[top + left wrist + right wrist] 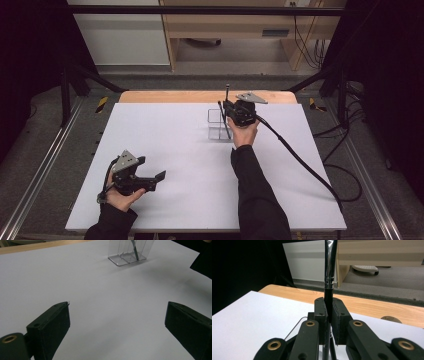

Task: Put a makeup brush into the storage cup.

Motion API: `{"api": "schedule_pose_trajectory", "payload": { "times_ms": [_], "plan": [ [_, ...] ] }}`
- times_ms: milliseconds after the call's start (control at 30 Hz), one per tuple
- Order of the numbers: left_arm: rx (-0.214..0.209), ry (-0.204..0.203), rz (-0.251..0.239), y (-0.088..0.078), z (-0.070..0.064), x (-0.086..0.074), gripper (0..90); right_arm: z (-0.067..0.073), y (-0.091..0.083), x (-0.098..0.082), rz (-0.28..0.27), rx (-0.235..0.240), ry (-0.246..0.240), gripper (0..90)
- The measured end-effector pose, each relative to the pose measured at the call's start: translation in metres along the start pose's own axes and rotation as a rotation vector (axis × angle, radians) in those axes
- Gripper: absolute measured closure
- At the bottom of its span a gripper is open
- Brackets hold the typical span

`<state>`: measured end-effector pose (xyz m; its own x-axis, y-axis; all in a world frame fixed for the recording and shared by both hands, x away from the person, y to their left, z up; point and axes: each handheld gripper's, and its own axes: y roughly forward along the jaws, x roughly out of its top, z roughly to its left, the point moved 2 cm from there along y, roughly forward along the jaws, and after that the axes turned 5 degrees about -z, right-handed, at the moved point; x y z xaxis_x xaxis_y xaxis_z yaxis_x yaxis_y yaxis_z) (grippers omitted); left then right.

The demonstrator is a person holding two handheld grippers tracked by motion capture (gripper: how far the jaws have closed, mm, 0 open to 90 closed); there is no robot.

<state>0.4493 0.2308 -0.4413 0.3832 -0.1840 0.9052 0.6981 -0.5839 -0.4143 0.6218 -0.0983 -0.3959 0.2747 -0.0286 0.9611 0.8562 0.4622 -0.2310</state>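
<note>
A clear holder (218, 125) stands on the table (200, 165) just above the middle of the high view, with a pen (224, 120) leaning inside it. The right gripper (231, 111) sits directly right of the holder, clamped on a second pen (329, 275) that stands upright. The left gripper (150, 172) rests at the lower left of the frame, well apart from the holder.

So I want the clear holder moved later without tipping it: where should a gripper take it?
Grip the clear holder low across its narrow walls, coming from the open table side nearest the left gripper: it stands upright, with a thin rod leaning inside.
</note>
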Motion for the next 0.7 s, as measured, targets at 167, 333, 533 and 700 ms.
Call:
{"api": "schedule_pose_trajectory", "payload": {
  "times_ms": [167, 333, 533, 700],
  "plan": [
    [0.000, -0.001, 0.002, 0.000, 0.000, 0.000, 5.6, 0.000, 0.001, -0.006, 0.009, 0.000, 0.008, 84.2],
    [0.000, 0.000, 0.001, 0.000, 0.000, 0.000, 5.6, 0.002, 0.002, -0.011, 0.018, 0.001, 0.006, 84.2],
    [0.001, 0.000, 0.001, 0.000, 0.000, 0.000, 5.6, 0.002, 0.003, -0.019, 0.035, -0.002, 0.016, 84.2],
    [0.006, 0.001, 0.005, 0.000, -0.001, 0.000, 5.6, 0.000, 0.002, -0.026, 0.046, -0.001, 0.018, 84.2]
  ]
}}
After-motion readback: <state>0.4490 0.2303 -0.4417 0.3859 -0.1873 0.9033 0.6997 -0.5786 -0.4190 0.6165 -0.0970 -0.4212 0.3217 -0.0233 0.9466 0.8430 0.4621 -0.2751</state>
